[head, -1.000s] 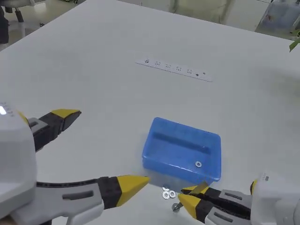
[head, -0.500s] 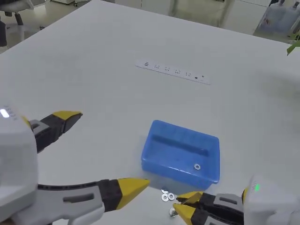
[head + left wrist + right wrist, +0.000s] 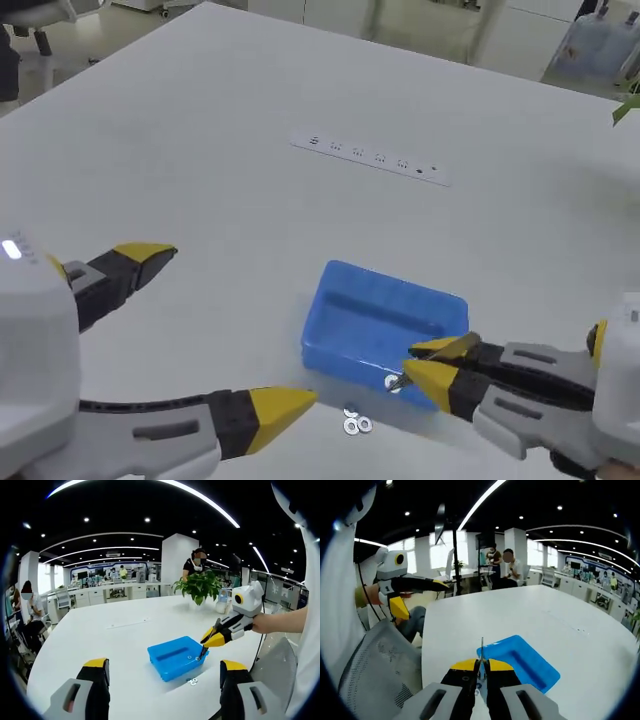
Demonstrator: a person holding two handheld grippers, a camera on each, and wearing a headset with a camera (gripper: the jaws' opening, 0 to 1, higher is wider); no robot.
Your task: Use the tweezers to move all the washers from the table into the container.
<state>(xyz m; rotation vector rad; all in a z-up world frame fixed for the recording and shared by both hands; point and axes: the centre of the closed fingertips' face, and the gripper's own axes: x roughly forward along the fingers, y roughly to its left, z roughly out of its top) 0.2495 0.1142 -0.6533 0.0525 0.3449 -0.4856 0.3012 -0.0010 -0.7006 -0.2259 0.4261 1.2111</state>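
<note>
Holds slim tweezers [image 3: 398, 381] pinched between the pressed-together jaws of the right gripper [image 3: 425, 362], tips poised over the near right corner of the blue container [image 3: 375, 310]. Cannot tell whether a washer sits between those tips, where a small glint shows. Has a small cluster of washers [image 3: 357, 424] on the white table [image 3: 200, 150], just in front of the container's near wall, close to it but not touching. Shows one washer [image 3: 189, 656] lying inside the container, in the left gripper view. Carries the left gripper [image 3: 213, 330] low and left of the container, jaws spread wide and gripping nothing, one yellow tip near the container's front left corner, the other well off to the side. Offers broad bare tabletop to the left of and beyond the container, as far as a flush socket strip [image 3: 370, 155] set well apart toward the far edge. Runs out close behind the washers at the table's near edge, with a mesh chair [image 3: 380, 665] just past it in the right gripper view. Bears a potted plant [image 3: 197, 586] toward the far side, in the left gripper view.
</note>
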